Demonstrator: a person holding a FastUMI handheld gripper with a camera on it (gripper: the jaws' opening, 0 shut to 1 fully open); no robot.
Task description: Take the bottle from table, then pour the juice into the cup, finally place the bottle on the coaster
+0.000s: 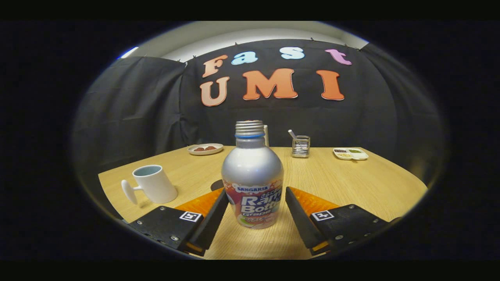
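Note:
A silver bottle point(252, 171) with a colourful label and an uncapped threaded neck stands upright on the wooden table point(351, 183), between my two fingers. My gripper point(256, 190) is open around it. The left fingertip point(220, 199) sits right against the bottle's side, while a thin gap shows at the right fingertip point(293, 199). A white cup point(154, 183) with a handle stands to the left, beyond the left finger. Part of a dark round coaster point(216, 184) peeks out behind the left fingertip, between the cup and the bottle.
At the table's far edge are a plate with dark red pieces point(205, 148), a wire holder with utensils point(300, 146) and a white divided dish point(350, 153). A white object point(266, 136) stands behind the bottle's neck.

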